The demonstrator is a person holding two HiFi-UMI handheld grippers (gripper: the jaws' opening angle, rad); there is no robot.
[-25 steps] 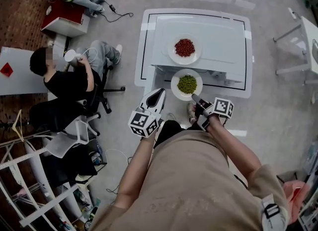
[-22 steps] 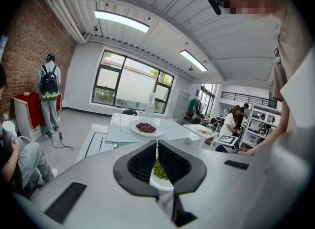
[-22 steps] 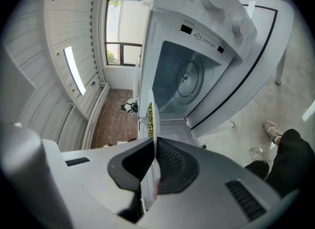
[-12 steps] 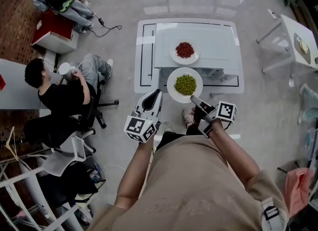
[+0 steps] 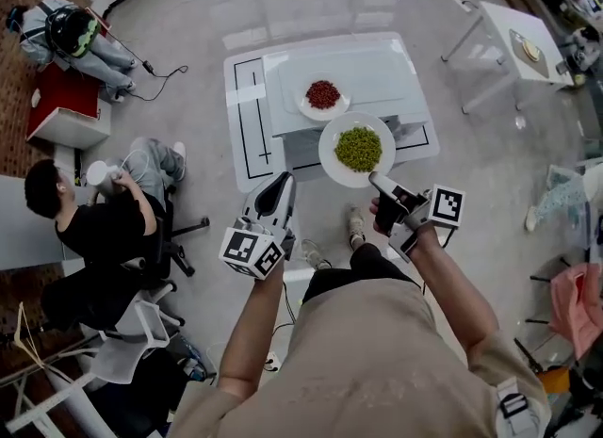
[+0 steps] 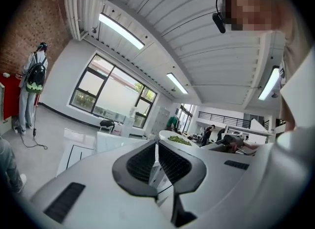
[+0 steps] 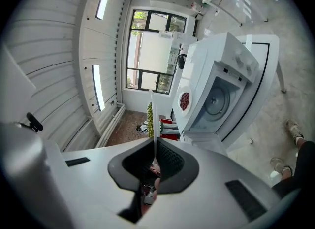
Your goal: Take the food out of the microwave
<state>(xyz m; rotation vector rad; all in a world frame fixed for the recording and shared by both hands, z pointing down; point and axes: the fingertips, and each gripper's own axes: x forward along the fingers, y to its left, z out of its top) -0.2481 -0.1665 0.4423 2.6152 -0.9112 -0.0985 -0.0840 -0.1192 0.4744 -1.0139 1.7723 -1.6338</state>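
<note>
A white plate of green peas (image 5: pixel 357 149) hangs in the air in front of the white microwave (image 5: pixel 377 69). My right gripper (image 5: pixel 376 180) is shut on the plate's near rim. In the right gripper view the plate (image 7: pixel 152 106) runs edge-on out of the shut jaws, and the microwave (image 7: pixel 227 60) stands with its cavity and turntable (image 7: pixel 217 100) showing. A second plate, of red beans (image 5: pixel 323 94), rests on top of the microwave. My left gripper (image 5: pixel 284 180) is shut and empty, left of the pea plate (image 6: pixel 176 138) and apart from it.
The microwave stands on a white table (image 5: pixel 247 125) edged with black lines. A seated person (image 5: pixel 89 229) is on the left by a chair. A small white side table (image 5: pixel 513 36) stands at the upper right, a red cabinet (image 5: pixel 61 106) at the far left.
Both grippers have risen. The plate of green peas has come up and away from the microwave with the right gripper and now looks larger.
</note>
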